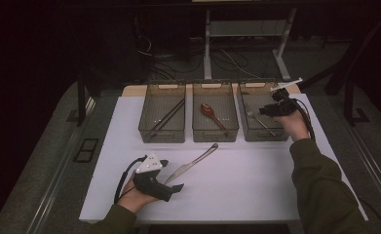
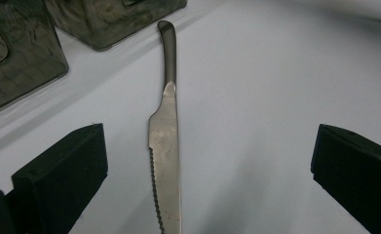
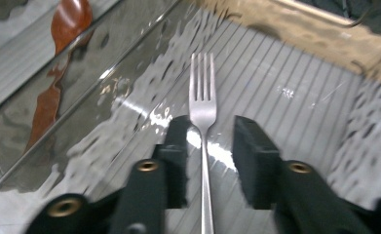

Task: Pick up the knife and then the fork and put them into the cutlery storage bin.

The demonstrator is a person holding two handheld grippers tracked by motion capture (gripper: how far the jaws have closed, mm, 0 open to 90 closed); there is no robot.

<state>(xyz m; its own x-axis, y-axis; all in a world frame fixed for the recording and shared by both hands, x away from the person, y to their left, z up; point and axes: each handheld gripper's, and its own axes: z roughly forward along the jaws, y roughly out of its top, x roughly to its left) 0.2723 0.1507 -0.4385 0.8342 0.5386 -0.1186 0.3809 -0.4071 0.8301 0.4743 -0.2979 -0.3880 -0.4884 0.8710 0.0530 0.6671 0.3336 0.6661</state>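
From the high view, three smoky translucent bins stand in a row at the far side of the white table: the left bin holds a pair of dark chopsticks, the middle bin a reddish-brown spoon, and the right bin a steel fork. The right gripper hangs over that right bin, while the left gripper rests low on the table beside a table knife. In the left gripper view the jaws stand spread wide, the serrated knife lying flat between them (untouched by either pad). In the right gripper view the jaws are parted, the fork lying on the ribbed bin floor between them; the spoon shows through the bin wall
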